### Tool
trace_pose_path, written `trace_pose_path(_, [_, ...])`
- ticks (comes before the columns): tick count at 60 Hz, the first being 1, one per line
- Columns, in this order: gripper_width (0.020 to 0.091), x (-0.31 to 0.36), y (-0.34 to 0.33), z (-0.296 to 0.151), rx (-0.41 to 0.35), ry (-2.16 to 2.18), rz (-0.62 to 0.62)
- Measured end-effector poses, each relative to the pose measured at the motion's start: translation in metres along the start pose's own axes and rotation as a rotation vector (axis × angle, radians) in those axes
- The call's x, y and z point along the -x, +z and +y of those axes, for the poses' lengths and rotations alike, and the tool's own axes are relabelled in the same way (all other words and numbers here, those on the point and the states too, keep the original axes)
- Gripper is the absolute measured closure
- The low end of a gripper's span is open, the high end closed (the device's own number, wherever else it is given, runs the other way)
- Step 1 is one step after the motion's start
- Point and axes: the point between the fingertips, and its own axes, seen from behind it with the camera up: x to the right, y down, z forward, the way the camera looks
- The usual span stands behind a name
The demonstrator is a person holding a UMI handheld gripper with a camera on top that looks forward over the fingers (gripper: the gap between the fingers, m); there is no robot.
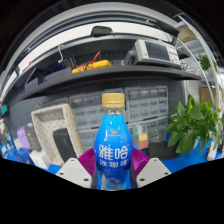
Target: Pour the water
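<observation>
A blue drink bottle (113, 150) with a tan cap and white lettering on its label stands upright between my fingers. My gripper (113, 172) is shut on the bottle, its magenta pads (140, 160) pressing against both sides of the lower body. The bottle's base is hidden below the fingers. No cup or other vessel for receiving liquid shows in the gripper view.
A green potted plant (193, 125) stands to the right of the bottle. A white frame-like box (57, 128) leans at the left. Beyond is a dark shelf (110, 75) carrying yellow tools (90, 66) and a beige instrument (156, 51); grey small-parts drawers (148, 103) sit under it.
</observation>
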Motion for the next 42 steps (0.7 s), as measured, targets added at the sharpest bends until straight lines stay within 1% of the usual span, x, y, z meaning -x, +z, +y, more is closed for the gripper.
trace_pose_path(2, [0.0647, -0.01, 0.005, 0.014, -0.018, -0.018, -0.004])
trace_pose_path(3, [0.0649, -0.014, 0.005, 0.016, -0.001, -0.026, -0.005])
trace_pose_path(16, [0.0648, -0.057, 0.026, 0.075, 0.069, -0.096, -0.007])
trace_pose_path(29, [0.0648, -0.073, 0.038, 0.129, 0.113, -0.163, -0.029])
trace_pose_path(30, [0.0649, -0.074, 0.036, 0.134, 0.127, -0.169, -0.028])
trace_pose_path(31, [0.0549, -0.075, 0.035, 0.141, 0.14, -0.175, -0.027])
trace_pose_path(32, [0.0632, -0.074, 0.035, 0.138, 0.115, -0.177, -0.032])
trace_pose_path(33, [0.0642, -0.073, 0.034, 0.136, 0.095, -0.173, -0.033])
trace_pose_path(34, [0.063, -0.072, 0.034, 0.138, 0.095, -0.169, -0.034])
trace_pose_path(36, [0.0643, -0.073, 0.032, 0.138, 0.081, -0.152, -0.03])
trace_pose_path(37, [0.0643, -0.075, 0.03, 0.139, 0.087, -0.147, -0.023])
trace_pose_path(42, [0.0635, -0.078, 0.026, 0.138, 0.065, -0.111, -0.017])
